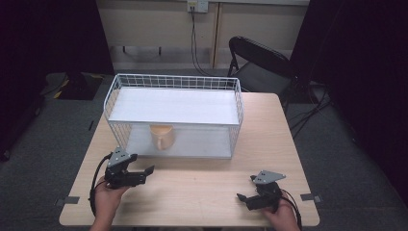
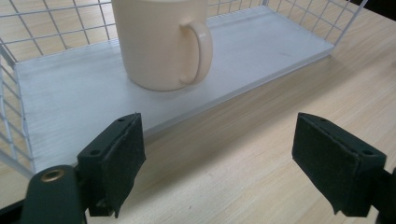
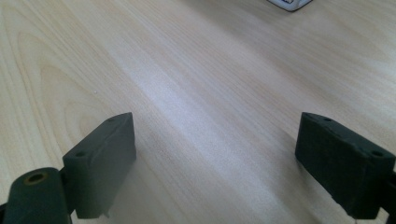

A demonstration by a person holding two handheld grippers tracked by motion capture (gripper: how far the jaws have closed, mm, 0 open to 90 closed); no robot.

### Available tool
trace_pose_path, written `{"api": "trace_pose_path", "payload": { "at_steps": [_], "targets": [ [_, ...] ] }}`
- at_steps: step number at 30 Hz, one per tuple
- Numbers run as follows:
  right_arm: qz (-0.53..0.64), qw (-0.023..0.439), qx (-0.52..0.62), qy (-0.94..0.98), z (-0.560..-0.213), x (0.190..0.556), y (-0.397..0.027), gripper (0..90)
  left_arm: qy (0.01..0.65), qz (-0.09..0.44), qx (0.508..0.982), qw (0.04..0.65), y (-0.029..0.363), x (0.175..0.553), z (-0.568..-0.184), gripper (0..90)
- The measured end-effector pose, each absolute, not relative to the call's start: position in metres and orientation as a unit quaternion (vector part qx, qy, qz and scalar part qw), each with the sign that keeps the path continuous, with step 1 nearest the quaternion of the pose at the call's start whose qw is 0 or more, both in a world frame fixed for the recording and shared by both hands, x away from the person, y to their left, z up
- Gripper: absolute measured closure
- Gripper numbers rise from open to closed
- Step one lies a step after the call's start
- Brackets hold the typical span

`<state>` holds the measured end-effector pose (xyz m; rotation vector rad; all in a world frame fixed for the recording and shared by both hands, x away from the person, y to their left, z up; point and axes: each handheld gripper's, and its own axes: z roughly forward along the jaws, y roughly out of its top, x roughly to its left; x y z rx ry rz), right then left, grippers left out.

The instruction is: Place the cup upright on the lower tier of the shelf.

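Dark curtains and grey carpet surround a pale wooden table (image 1: 202,185) on which everything rests. One cream ceramic mug (image 2: 161,39) stands upright on the white lower board of a white wire two-tier shelf rack (image 1: 173,82), toward its left half, its handle turned toward the open front, which probably makes it easy to reach from the person's side. One such rack is on the table, set toward the far edge. Two black hand-held grippers wait nearer the person. The left gripper (image 2: 217,154) sits just before the rack's front edge, aimed at the mug, jaws spread wide and empty. The right gripper (image 3: 215,161) rests well apart over bare wood, jaws likewise spread. One black folding chair (image 1: 260,65) stands behind.
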<state>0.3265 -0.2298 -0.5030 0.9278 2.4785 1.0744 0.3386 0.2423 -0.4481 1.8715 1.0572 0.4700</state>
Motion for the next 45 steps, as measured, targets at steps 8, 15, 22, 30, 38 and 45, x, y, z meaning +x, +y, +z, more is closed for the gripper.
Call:
{"api": "trace_pose_path", "payload": {
  "at_steps": [8, 15, 22, 30, 38, 45],
  "targets": [
    [0.372, 0.142, 0.322, 0.859, -0.503, 0.326, -0.230, 11.7, 0.430, 0.186, 0.761, 0.449, 0.247, 0.335, -0.452, 17.0],
    [0.372, 0.142, 0.322, 0.859, -0.503, 0.326, -0.230, 11.7, 0.428, 0.180, 0.766, 0.445, 0.255, 0.333, -0.457, 17.0],
    [0.372, 0.142, 0.322, 0.859, -0.503, 0.326, -0.230, 11.7, 0.429, 0.172, 0.767, 0.444, 0.263, 0.330, -0.463, 16.7],
    [0.372, 0.142, 0.322, 0.859, -0.503, 0.326, -0.230, 11.7, 0.432, 0.165, 0.770, 0.440, 0.275, 0.327, -0.472, 16.9],
    [0.372, 0.142, 0.322, 0.859, -0.503, 0.326, -0.230, 11.7, 0.424, 0.159, 0.784, 0.424, 0.274, 0.326, -0.479, 16.9],
    [0.372, 0.142, 0.321, 0.859, -0.503, 0.327, -0.230, 11.7, 0.414, 0.154, 0.795, 0.417, 0.272, 0.324, -0.480, 16.6]
  ]
}}
